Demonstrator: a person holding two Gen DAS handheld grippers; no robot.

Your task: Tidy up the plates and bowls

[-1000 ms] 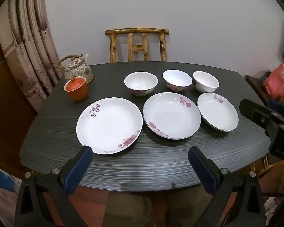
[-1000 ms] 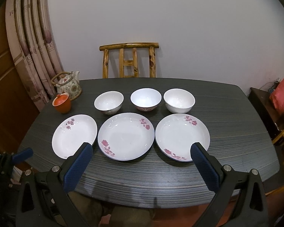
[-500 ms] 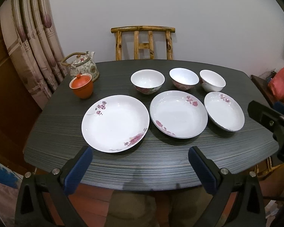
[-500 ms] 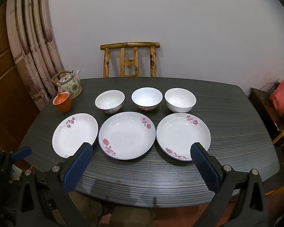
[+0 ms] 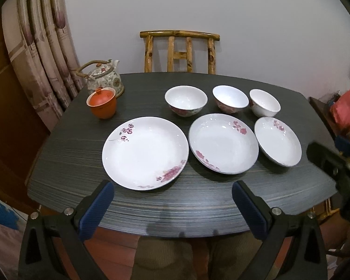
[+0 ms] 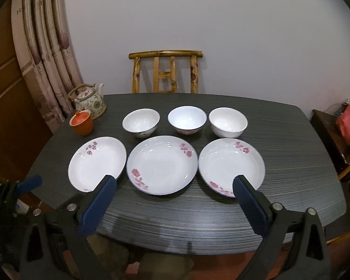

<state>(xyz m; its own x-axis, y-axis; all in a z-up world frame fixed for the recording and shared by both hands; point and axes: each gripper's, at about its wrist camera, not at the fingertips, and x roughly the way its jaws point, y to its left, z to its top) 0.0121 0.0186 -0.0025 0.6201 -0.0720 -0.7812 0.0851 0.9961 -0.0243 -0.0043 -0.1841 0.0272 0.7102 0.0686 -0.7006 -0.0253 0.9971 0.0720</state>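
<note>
nearing the plates (image 5: 145, 152), left gripper (image 5: 172, 194) and right gripper (image 6: 175, 187) wide open, empty

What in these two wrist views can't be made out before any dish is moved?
- Left plate's near rim: right view, behind a blue finger pad.
- Right plate's near rim: same view, behind the other pad.
- Right gripper: left view, blurred, cut by the edge.
- Red bag: contents unreadable.

plates (image 6: 162, 164) white, pink flowers | table (image 6: 280, 154) dark grey — streaked | cup (image 6: 81, 124) orange
</note>
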